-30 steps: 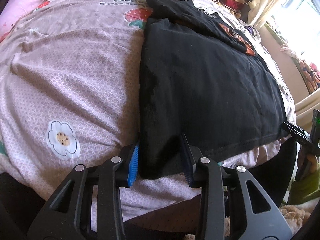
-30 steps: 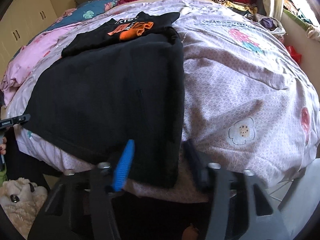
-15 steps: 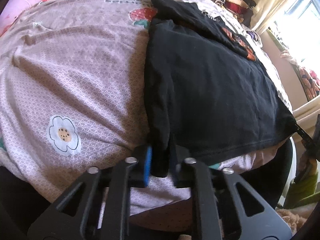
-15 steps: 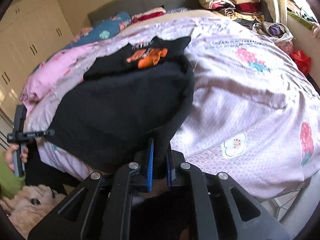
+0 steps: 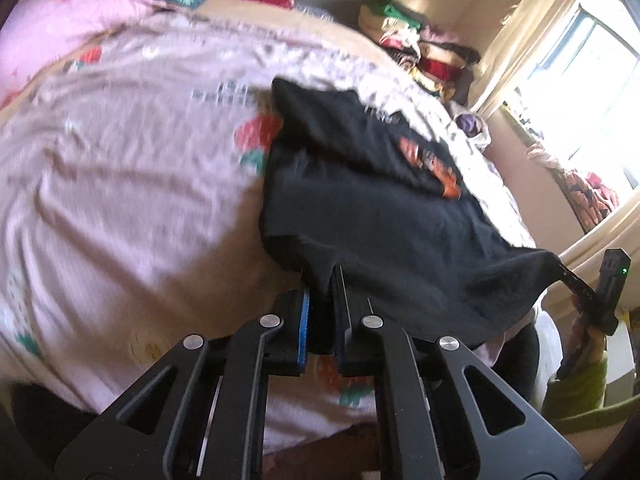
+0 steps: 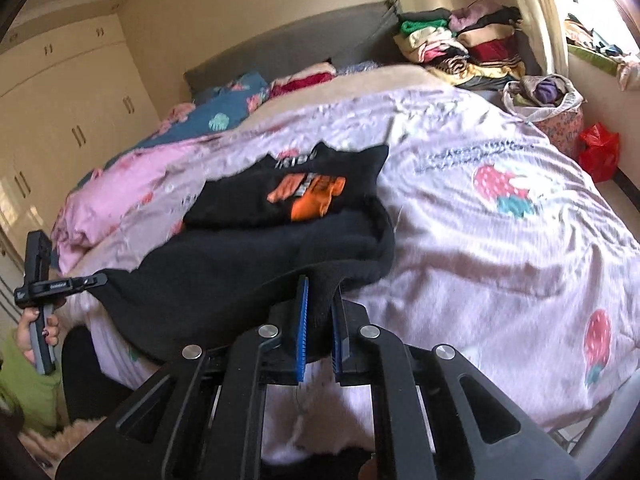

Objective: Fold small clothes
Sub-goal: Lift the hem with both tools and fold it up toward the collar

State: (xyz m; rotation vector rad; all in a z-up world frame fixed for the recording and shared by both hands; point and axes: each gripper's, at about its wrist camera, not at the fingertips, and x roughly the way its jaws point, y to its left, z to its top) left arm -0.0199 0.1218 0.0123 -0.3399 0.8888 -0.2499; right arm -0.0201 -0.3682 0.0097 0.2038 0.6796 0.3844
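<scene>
A black T-shirt [image 5: 384,216] [image 6: 256,256] with an orange print [image 6: 308,194] lies on the bed, sleeves folded in over its far end. My left gripper [image 5: 320,280] is shut on the shirt's near hem corner, its blue pads pinching the cloth. My right gripper [image 6: 319,288] is shut on the other near hem corner. Both corners are lifted off the bedspread, and the hem hangs taut between the two grippers. Each view shows the other gripper at the hem's far corner, the right gripper [image 5: 560,270] in the left wrist view and the left gripper [image 6: 102,279] in the right wrist view.
The pink bedspread [image 6: 500,248] with strawberry and flower prints covers the bed. Stacked folded clothes [image 6: 460,44] sit at the far right corner, pillows [image 6: 224,120] at the head. A window [image 5: 580,92] lies right, wardrobes [image 6: 60,120] left. A hand in a green sleeve [image 6: 28,376] holds the left gripper.
Both grippers went from open around the hem corners to shut on them. They then rose, lifting the shirt's near edge off the bed; both views now tilt up toward the headboard.
</scene>
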